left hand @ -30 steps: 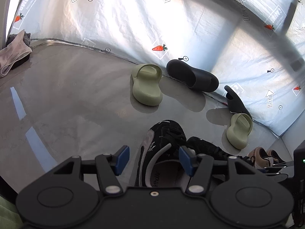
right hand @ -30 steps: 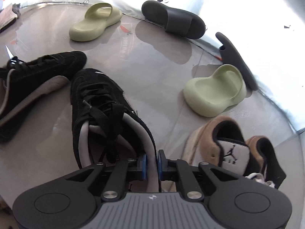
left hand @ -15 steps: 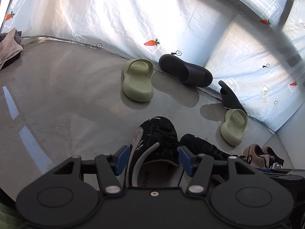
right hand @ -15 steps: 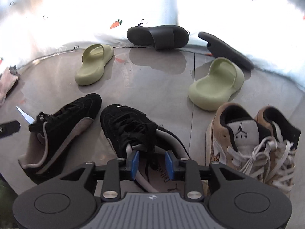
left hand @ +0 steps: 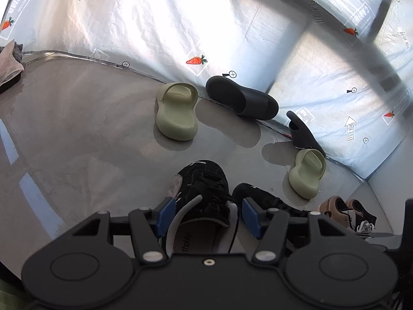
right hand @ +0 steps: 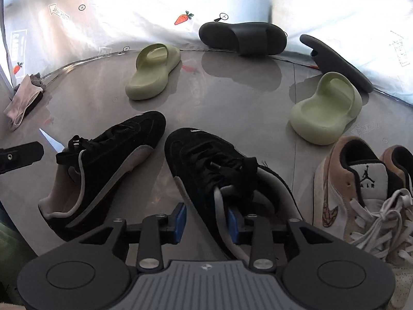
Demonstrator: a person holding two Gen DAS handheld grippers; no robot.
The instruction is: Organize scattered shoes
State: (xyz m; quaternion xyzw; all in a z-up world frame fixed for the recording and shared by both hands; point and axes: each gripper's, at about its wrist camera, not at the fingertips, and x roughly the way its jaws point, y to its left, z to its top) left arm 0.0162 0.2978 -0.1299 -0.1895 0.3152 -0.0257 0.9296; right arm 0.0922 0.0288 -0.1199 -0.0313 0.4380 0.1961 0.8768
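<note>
The black sneakers [right hand: 222, 178] are being paired on the floor [right hand: 232, 108], w/ the tan pair [right hand: 361, 188] already side by side at the right. The right gripper [right hand: 205, 223] is being opened; its fingers [right hand: 180, 222] are being spread off the collar of the near black sneaker, which is standing upright btwn them, no longer pinched. The left gripper [left hand: 207, 215] is seen half open around the heel of the other black sneaker [left hand: 204, 196]; whether its pads are pressing can't be told. In the right view that sneaker [right hand: 103, 168] is lying tilted on its side, just beside its mate. Likely step in hand: it's being righted & nudged parallel. Best done by a grip low on the heel collar, rolled upright slowly, toes being lined up. Green slides [right hand: 152, 72] & black slides [right hand: 242, 37] are lying scattered near the back sheet, not yet paired.
</note>
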